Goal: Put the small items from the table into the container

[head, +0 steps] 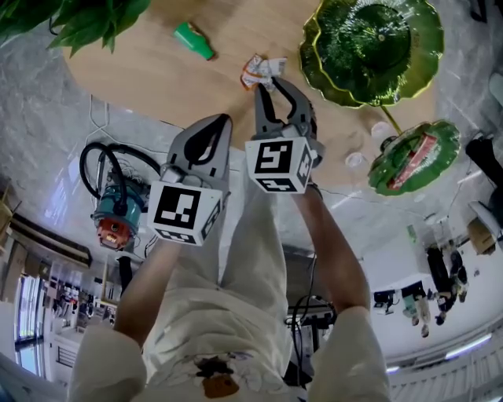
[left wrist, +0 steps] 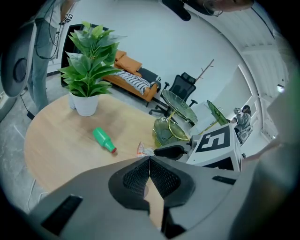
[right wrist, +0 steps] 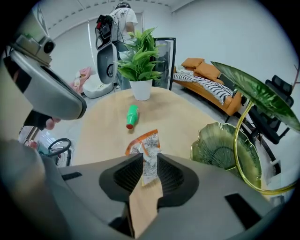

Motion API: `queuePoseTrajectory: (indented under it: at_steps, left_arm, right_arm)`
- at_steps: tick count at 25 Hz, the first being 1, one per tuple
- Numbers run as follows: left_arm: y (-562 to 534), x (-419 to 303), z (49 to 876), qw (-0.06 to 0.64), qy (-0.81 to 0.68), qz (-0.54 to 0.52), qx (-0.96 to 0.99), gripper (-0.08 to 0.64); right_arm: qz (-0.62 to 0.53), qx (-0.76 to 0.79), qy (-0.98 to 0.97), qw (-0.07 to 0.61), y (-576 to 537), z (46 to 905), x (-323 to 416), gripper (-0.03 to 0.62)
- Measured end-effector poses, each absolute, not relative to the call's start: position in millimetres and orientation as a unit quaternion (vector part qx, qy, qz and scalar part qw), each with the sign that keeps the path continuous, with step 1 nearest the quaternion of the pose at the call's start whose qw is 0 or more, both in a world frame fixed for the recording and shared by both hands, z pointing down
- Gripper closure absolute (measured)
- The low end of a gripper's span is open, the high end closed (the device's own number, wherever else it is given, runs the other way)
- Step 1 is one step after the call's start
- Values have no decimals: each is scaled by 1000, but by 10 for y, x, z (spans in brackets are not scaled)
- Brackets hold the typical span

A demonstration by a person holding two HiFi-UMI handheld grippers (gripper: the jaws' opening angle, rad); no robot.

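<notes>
Wrapper [right wrist: 144, 146] lies mid-frame between the right gripper's [right wrist: 149, 163] parted fingers; clench squarely across it. Left gripper's [left wrist: 149, 164] fingers clenched, empty.

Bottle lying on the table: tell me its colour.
The bottle is green with a red cap, clearest in the right gripper view.

Packet [right wrist: 144, 149] — partly hidden behind the jaws; plant [head: 78, 20] cut off.
</notes>
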State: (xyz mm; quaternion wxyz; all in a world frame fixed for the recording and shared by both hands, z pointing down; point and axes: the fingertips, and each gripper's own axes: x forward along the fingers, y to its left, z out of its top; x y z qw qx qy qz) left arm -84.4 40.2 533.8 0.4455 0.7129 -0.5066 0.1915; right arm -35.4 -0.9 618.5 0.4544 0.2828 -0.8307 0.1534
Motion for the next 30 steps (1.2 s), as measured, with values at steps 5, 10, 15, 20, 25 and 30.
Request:
queuePoseTrajectory:
  at_steps: [5,10,15,20,25,30]
  left_arm:
    - [426,-829,5331,447,-505,191,713,551]
    - [400,-820,5327,447,-504,190,714,551]
    - [385,-792,5298,447,-502,187,716,551]
    - [392,-789,5273,446,-505,185,715,551]
    - [398,-777,5227,442,-505,184,718,551]
    - [406,-791,5166,439,-508,184,718,551]
  right_arm:
    - [144,280,-831,459,16,6201,-376,517]
    - [149,276,-828,464,18,6213,-359,517]
    - [146,272,-824,475,5,6250,-348,517]
    - [130,263,-817,496,-1,6300,-355,544]
    - [144,272,-816,488,-30,6278,-339,584]
    - [142,271,-821,481,8,6179,-341,588]
